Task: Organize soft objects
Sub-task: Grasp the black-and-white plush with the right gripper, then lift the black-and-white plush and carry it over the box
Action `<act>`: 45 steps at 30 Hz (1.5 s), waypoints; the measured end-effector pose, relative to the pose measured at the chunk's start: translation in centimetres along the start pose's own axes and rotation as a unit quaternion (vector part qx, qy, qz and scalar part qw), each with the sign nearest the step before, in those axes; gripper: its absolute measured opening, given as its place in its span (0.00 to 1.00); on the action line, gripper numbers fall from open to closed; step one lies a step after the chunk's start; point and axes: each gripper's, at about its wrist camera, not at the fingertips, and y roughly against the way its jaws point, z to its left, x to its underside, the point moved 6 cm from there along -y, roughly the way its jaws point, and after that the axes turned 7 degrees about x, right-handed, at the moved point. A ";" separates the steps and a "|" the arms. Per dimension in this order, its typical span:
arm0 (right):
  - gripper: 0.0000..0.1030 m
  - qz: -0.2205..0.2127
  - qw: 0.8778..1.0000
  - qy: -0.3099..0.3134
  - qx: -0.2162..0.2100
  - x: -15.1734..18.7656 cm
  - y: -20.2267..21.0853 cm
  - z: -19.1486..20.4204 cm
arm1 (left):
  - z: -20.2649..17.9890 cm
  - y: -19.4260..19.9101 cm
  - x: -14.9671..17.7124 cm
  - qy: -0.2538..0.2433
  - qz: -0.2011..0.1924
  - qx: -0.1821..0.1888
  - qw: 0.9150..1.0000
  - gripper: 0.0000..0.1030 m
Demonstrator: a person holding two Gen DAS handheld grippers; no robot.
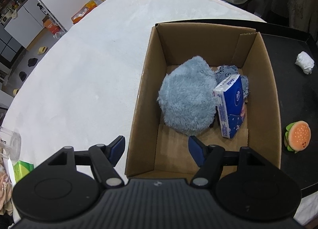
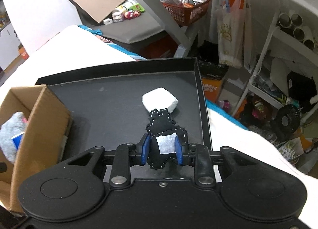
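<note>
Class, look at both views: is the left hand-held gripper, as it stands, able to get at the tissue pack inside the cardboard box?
Probably yes. The left hand-held gripper is open and empty above the near edge of the cardboard box, which has no lid. The tissue pack leans against the fluffy blue plush with its top face exposed.

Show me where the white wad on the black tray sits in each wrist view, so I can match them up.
Left wrist: white wad at the far right edge, on the black tray, beyond the burger plush.
Right wrist: white wad near centre, just past the black stitched plush clamped in the right gripper.
Shared landmark: the cardboard box beside the tray.
</note>
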 end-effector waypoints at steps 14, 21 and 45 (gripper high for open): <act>0.26 -0.031 0.999 0.028 -0.015 -1.1 4.3 2.6 | 1.4 0.8 0.7 0.022 -0.019 0.035 0.999 0.67; 0.26 -0.039 0.998 0.039 -0.018 -1.4 5.9 4.0 | 1.8 1.0 0.9 0.028 -0.025 0.047 0.998 0.67; 0.26 -0.060 0.992 0.100 -0.054 -3.2 9.6 10.6 | 2.7 1.2 1.3 0.043 -0.054 0.104 0.992 0.63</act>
